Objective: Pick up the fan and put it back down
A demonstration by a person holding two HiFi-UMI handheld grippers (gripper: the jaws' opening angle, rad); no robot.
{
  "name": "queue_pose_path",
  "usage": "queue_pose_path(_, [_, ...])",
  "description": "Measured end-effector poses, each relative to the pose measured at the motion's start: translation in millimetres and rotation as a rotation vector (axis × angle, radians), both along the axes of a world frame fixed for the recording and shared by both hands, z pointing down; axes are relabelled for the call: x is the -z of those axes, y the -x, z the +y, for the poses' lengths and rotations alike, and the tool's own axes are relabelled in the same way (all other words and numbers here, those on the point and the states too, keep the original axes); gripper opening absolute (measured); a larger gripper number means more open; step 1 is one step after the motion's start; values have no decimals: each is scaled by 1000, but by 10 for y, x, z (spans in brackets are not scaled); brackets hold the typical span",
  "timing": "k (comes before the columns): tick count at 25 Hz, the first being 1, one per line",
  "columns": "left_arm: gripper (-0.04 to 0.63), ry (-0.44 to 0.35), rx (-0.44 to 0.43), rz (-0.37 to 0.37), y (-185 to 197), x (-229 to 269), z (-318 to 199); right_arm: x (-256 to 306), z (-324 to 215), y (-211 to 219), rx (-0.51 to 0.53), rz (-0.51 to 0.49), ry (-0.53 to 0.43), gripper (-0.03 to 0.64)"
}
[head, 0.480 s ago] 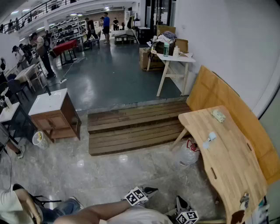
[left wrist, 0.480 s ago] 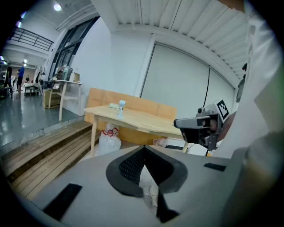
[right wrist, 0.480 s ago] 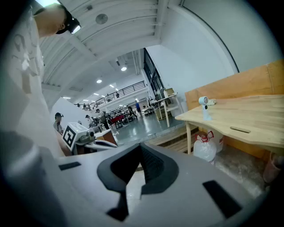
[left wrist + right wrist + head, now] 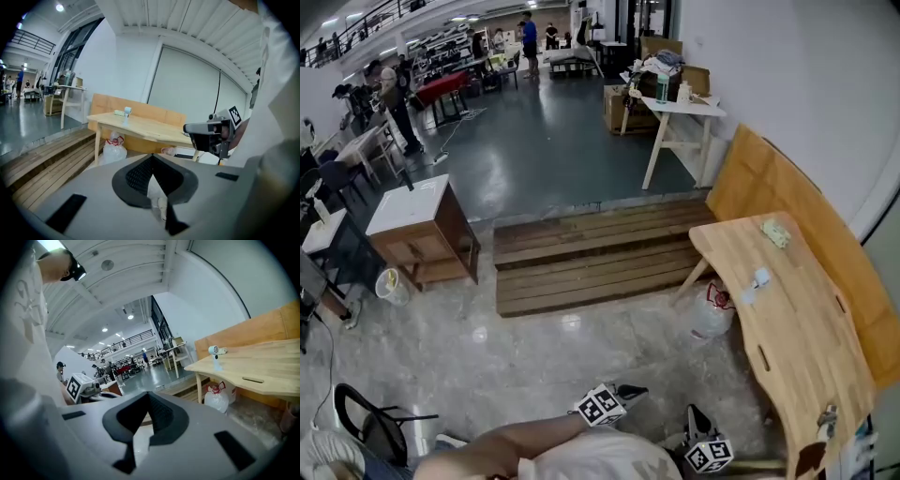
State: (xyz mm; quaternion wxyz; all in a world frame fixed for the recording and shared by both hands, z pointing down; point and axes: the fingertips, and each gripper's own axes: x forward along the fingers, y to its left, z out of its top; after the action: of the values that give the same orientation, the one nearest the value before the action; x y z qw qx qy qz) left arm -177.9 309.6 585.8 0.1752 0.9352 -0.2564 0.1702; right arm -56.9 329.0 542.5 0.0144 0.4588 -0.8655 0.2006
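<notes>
A small pale fan (image 4: 759,278) stands on a light wooden table (image 4: 797,347) at the right side of a large hall. The left gripper (image 4: 628,392) and right gripper (image 4: 692,418) are held low, close to the person's body and well apart from the fan. Both are clenched, jaws pressed together with nothing between them.

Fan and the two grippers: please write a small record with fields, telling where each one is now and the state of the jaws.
fan: on the wooden table, untouched
left gripper: jaws together, nothing between them, away from the table
right gripper: jaws together, nothing between them, away from the table
under the table: white plastic bag on the floor
task step: pick-up not yet begun
</notes>
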Motion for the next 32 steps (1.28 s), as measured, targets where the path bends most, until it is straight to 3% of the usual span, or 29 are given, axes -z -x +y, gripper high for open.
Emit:
queue_pose_path(10, [11, 19, -8, -4, 169, -32, -41, -97, -11, 77, -44, 25, 55, 14])
queue_pose_path(21, [11, 34, -44, 4, -41, -54, -86, -149, 5, -143, -85, 28, 95, 14])
queue_pose_path(32, [11, 43, -27, -32, -252, -68, -451, -182, -391, -374, -58, 7, 111, 14])
